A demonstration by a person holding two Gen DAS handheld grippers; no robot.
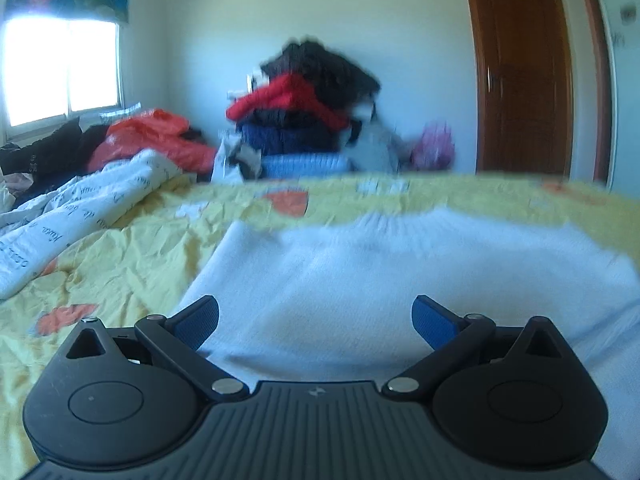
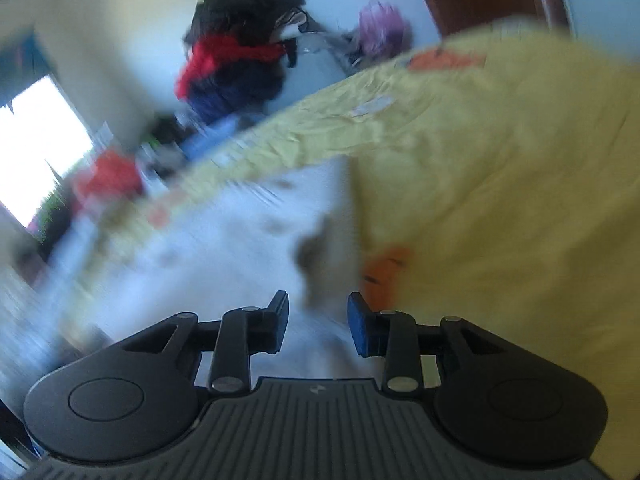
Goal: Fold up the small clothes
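A white knitted garment (image 1: 400, 272) lies spread on the yellow bedsheet (image 1: 120, 256). My left gripper (image 1: 316, 322) is wide open just above the garment's near part, with nothing between its blue pads. In the right wrist view the image is tilted and blurred. The white garment (image 2: 224, 248) lies ahead and left, with its edge running up from between the fingers. My right gripper (image 2: 318, 328) is partly open over that edge; a fold of white cloth sits in the gap, apart from the pads.
A white quilt with writing (image 1: 80, 208) is bunched at the left. Red and black clothes (image 1: 152, 140) lie behind it. A tall pile of clothes (image 1: 308, 100) stands beyond the bed's far edge. A brown door (image 1: 524, 68) is at the right, a window (image 1: 60, 68) at the left.
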